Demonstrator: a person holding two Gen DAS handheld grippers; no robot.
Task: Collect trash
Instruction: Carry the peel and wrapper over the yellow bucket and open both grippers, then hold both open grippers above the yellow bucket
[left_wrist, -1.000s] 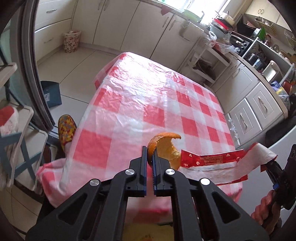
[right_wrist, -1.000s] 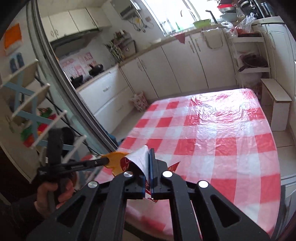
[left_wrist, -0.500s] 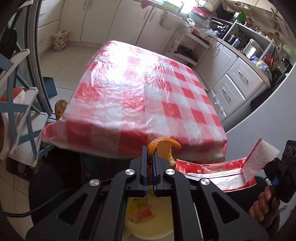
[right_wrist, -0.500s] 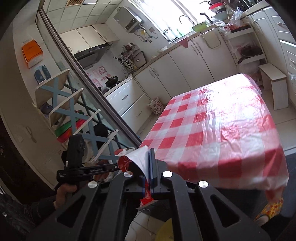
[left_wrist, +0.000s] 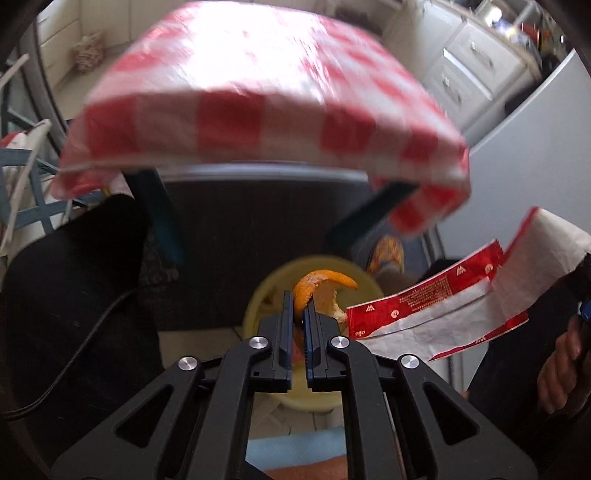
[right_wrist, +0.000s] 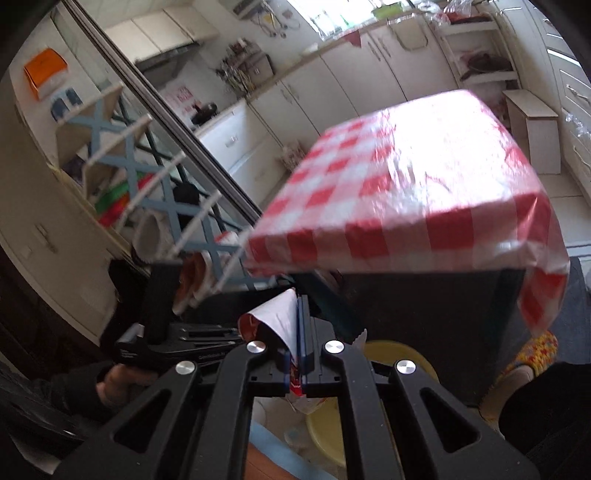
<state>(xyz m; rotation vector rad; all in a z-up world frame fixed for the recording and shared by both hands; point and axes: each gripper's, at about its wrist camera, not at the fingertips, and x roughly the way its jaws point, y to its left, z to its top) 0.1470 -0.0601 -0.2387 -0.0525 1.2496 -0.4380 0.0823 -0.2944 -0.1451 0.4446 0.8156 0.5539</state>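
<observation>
Left tongs pinch curled orange peel, pith pale, edge ragged.

Open floor surrounds the yellow bin; the table overhangs behind.

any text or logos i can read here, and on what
None reads as words.
Red and white wrapper: white logo marks and lines of small print, too small and blurred to read.
Left gripper: faint white lettering along its side, too blurred to read.
Pink wall poster: print too small to read.
</observation>
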